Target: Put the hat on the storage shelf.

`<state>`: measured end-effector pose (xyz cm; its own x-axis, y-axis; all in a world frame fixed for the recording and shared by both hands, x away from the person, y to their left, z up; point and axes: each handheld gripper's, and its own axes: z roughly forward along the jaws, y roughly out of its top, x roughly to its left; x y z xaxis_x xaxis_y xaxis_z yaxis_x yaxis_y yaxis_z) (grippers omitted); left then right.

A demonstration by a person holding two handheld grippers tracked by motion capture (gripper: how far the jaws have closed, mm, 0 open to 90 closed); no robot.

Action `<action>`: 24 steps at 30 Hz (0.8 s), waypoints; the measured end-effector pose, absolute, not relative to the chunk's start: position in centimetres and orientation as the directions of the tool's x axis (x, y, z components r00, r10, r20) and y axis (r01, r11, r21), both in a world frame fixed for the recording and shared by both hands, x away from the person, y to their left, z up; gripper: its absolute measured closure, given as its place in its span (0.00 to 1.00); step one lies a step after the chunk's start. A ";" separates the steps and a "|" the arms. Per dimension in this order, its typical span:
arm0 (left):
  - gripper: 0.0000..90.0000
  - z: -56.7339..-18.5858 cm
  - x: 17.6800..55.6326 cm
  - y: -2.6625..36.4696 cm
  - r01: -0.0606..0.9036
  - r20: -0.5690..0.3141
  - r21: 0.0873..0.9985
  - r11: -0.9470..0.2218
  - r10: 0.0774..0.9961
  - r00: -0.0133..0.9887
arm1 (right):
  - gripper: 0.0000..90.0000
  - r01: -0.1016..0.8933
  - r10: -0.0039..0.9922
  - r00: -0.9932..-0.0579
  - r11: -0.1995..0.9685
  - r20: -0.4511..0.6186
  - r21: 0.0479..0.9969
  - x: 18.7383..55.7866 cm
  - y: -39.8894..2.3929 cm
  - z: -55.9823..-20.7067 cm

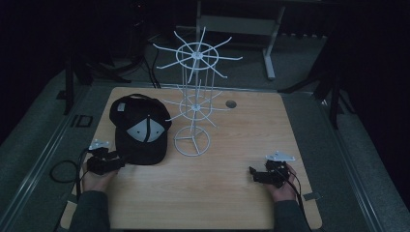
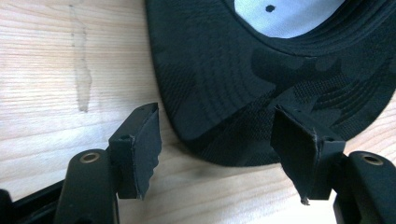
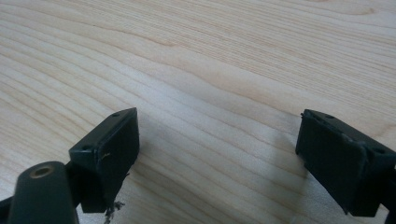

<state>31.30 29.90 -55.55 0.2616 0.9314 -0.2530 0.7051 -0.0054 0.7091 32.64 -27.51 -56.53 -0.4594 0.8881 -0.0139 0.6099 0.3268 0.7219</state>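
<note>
a: what's on your left?

b: my left gripper [image 1: 117, 161] sits low at the near left of the wooden table [image 1: 232, 203], jaws spread apart and clamped on nothing. in the left gripper view the brim of the black baseball cap [image 2: 243, 88] reaches down between my two pads [image 2: 144, 149]; neither pad presses on it.

a: so where is the cap?

b: the cap [image 1: 140, 130] lies flat on the table at the left, brim toward me, just past that left gripper. its crown has a light grey front panel [image 1: 146, 130].

a: and in the middle?

b: a white wire display rack [image 1: 193, 96] stands upright, just beside the cap on its right, with two rings of spokes one above the other and a round wire base on the wood.

a: the right side?

b: my right gripper [image 1: 252, 172] rests at the near right, well apart from the cap and the rack. in the right gripper view its jaws stand wide apart over bare wood grain, with nothing between the pads [image 3: 116, 154].
</note>
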 end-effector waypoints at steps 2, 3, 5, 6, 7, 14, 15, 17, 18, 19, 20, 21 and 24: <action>0.38 -55.8 31.6 29.9 0.710 -0.262 0.704 0.001 0.930 0.259 | 0.15 0.610 0.888 -0.459 0.326 -0.014 0.722 32.6 -27.5 -56.5; 0.38 -55.8 31.6 29.9 0.710 -0.262 0.704 0.001 0.930 0.259 | 0.15 0.610 0.888 -0.459 0.326 -0.014 0.722 32.6 -27.5 -56.5; 0.38 -55.9 31.7 30.0 0.710 -0.269 0.704 0.006 0.928 0.259 | 0.15 0.611 0.888 -0.459 0.326 -0.013 0.722 32.6 -27.5 -56.5; 0.38 -55.9 31.7 30.0 0.710 -0.272 0.704 0.008 0.927 0.259 | 0.15 0.611 0.888 -0.459 0.326 -0.013 0.722 32.6 -27.5 -56.5; 0.38 -56.0 31.7 30.1 0.711 -0.272 0.704 0.007 0.927 0.259 | 0.15 0.611 0.889 -0.459 0.326 -0.013 0.721 32.6 -27.5 -56.5; 0.38 -56.3 32.0 30.2 0.717 -0.281 0.697 0.007 0.923 0.264 | 0.15 0.611 0.889 -0.459 0.326 -0.013 0.722 32.6 -27.5 -56.5; 0.38 -56.3 32.0 30.2 0.717 -0.281 0.697 0.007 0.923 0.264 | 0.15 0.611 0.889 -0.459 0.326 -0.013 0.722 32.6 -27.5 -56.5; 0.37 -56.4 32.1 30.3 0.721 -0.284 0.693 0.009 0.923 0.261 | 0.15 0.611 0.888 -0.459 0.326 -0.013 0.722 32.6 -27.5 -56.5; 0.37 -56.5 32.1 30.3 0.725 -0.287 0.688 0.007 0.921 0.263 | 0.15 0.611 0.888 -0.459 0.326 -0.013 0.722 32.6 -27.5 -56.5; 0.37 -56.5 32.1 30.3 0.725 -0.287 0.688 0.007 0.921 0.263 | 0.15 0.611 0.888 -0.459 0.326 -0.013 0.722 32.6 -27.5 -56.5; 0.37 -56.5 32.1 30.4 0.724 -0.290 0.690 0.010 0.920 0.265 | 0.15 0.611 0.889 -0.458 0.325 -0.012 0.721 32.6 -27.5 -56.5; 0.37 -56.5 32.2 30.4 0.723 -0.295 0.690 0.011 0.918 0.267 | 0.15 0.611 0.888 -0.459 0.326 -0.013 0.722 32.6 -27.5 -56.5; 0.38 -56.6 32.2 30.7 0.721 -0.314 0.692 0.021 0.909 0.275 | 0.15 0.611 0.888 -0.459 0.326 -0.013 0.722 32.6 -27.5 -56.5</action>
